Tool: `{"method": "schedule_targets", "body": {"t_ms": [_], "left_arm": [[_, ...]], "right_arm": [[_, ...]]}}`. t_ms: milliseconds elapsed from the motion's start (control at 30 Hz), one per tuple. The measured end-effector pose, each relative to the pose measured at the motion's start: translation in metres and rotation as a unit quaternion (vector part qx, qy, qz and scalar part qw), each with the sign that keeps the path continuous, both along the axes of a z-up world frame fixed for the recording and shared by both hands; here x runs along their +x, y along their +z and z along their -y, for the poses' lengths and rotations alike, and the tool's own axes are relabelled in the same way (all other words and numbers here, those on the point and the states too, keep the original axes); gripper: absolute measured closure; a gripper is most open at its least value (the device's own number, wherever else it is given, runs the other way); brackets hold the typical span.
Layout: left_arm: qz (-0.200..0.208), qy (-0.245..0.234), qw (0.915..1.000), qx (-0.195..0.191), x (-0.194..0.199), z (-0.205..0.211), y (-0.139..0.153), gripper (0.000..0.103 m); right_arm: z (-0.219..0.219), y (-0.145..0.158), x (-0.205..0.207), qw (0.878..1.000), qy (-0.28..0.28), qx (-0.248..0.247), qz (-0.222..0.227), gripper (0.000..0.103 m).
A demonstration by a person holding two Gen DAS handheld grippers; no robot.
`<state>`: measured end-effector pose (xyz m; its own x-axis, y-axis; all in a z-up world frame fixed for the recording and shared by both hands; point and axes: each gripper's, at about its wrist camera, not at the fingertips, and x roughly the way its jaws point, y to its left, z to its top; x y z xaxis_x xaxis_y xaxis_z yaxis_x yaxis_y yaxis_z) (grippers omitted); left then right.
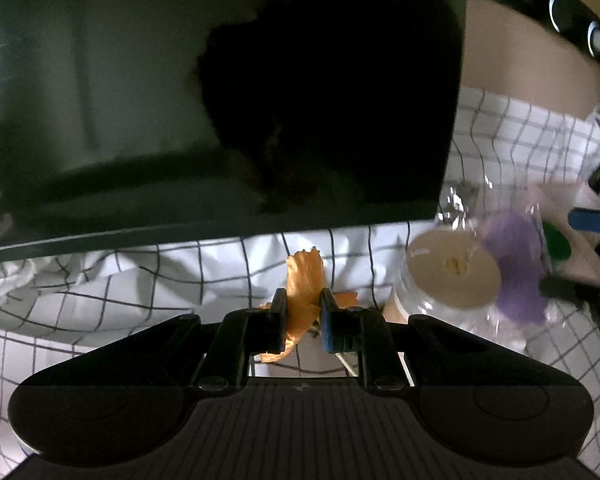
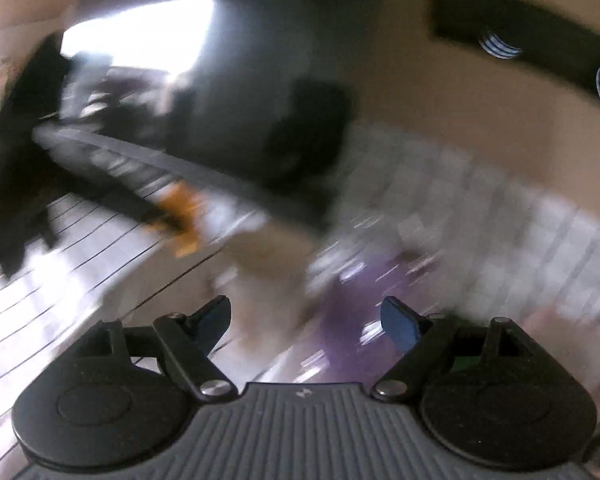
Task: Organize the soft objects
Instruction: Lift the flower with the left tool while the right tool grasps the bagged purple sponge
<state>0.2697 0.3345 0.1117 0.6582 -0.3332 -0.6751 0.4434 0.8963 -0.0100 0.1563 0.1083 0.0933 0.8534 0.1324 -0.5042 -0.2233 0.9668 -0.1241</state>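
1. My left gripper (image 1: 303,312) is clamped on a crinkled, papery orange scrap (image 1: 303,280) above the grid-checked cloth (image 1: 140,280).
2. My right gripper (image 2: 306,322): jaws wide apart, view heavily blurred.
3. Clear glossy bag (image 1: 512,264), purple inside, lies rightward.

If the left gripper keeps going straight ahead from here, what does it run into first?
Probably the dark glossy panel standing on the checked cloth ahead. The left gripper, shut on the orange soft piece, points at its lower edge; depth is unclear.
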Motion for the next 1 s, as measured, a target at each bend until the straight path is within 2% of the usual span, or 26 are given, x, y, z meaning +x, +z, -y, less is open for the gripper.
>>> {"method": "schedule_targets", "body": {"t_ms": [67, 167, 333, 500, 600, 633, 700, 733, 767, 800, 1000], "left_arm": [[0.002, 0.005, 0.9999, -0.012, -0.005, -0.003, 0.004, 0.084], [0.005, 0.009, 0.9995, -0.028, -0.014, -0.007, 0.006, 0.084], [0.0, 0.02, 0.9991, -0.037, -0.022, -0.015, 0.0, 0.084], [-0.01, 0.032, 0.9983, -0.047, -0.021, -0.023, -0.008, 0.084], [-0.015, 0.035, 0.9976, -0.057, -0.02, -0.027, -0.012, 0.084], [-0.016, 0.036, 0.9974, -0.06, -0.021, -0.028, -0.013, 0.084], [-0.021, 0.038, 0.997, -0.065, -0.021, -0.029, -0.012, 0.084], [-0.023, 0.036, 0.9967, -0.068, -0.022, -0.03, -0.012, 0.084], [-0.024, 0.035, 0.9966, -0.071, -0.022, -0.03, -0.011, 0.084], [-0.025, 0.033, 0.9965, -0.073, -0.022, -0.03, -0.009, 0.084], [-0.02, 0.034, 0.9964, -0.075, -0.023, -0.027, -0.005, 0.084]], "right_arm": [[0.015, 0.007, 0.017, 1.0, -0.016, 0.009, -0.012, 0.02], [0.028, 0.004, 0.042, 0.998, -0.006, 0.001, -0.067, 0.02], [0.023, -0.01, 0.057, 0.994, 0.045, -0.057, -0.079, 0.02], [0.026, -0.017, 0.087, 0.987, 0.075, -0.043, -0.136, 0.02], [0.025, -0.021, 0.093, 0.984, 0.089, -0.058, -0.144, 0.022], [0.024, -0.021, 0.091, 0.983, 0.093, -0.064, -0.142, 0.026], [0.024, -0.02, 0.086, 0.982, 0.096, -0.075, -0.144, 0.057], [0.023, -0.018, 0.084, 0.982, 0.091, -0.081, -0.144, 0.063], [0.025, -0.015, 0.08, 0.983, 0.083, -0.086, -0.14, 0.076], [0.027, -0.011, 0.077, 0.984, 0.078, -0.084, -0.137, 0.083], [0.032, 0.01, 0.065, 0.987, 0.067, -0.06, -0.129, 0.093]]}}
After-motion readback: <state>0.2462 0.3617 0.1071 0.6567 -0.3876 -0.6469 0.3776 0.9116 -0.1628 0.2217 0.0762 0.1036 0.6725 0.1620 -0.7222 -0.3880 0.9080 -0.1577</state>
